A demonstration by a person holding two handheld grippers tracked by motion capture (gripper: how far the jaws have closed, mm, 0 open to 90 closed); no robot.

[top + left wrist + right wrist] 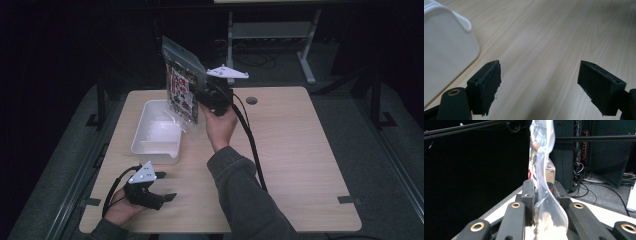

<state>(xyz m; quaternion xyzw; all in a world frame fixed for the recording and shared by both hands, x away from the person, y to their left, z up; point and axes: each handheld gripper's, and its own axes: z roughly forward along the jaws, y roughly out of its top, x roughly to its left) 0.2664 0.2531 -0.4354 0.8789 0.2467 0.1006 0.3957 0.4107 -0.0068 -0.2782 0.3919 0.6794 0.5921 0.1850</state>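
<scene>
Mid-transfer step by the look of it: right tongs (207, 102) clamped on the edge of a clear zip bag (182, 85) with printed stuff inside, holding it up in the air just past the far right corner of the white tub (155, 131). Bag hanging more or less upright, bottom edge dangling over that corner of the tub, touching the rim or not, hard to say. From the right gripper view, plastic (541, 170) pinched flat between both pads, so a firm hold, nothing slipping as far as can be seen.

Left tongs (162, 187) parked low on the desk (300, 150), on the near side of the tub, spread wide apart with nothing between them. In the left gripper view just bare wood between the pads and the tub's rounded corner (451, 45) off to one side.

Tub looks empty apart from something pale or glossy at the bottom, can't really tell.

Best guess: bag either headed into the tub or just lifted out of it, impossible to call from one moment. If headed in, next move needs a short shift back over the middle of the tub, then lowering until the bag's bottom folds onto the floor of it before letting go. Floppy plastic, so likely to catch on the rim if dropped from the side. Left side free to steady the tub if it slides.
</scene>
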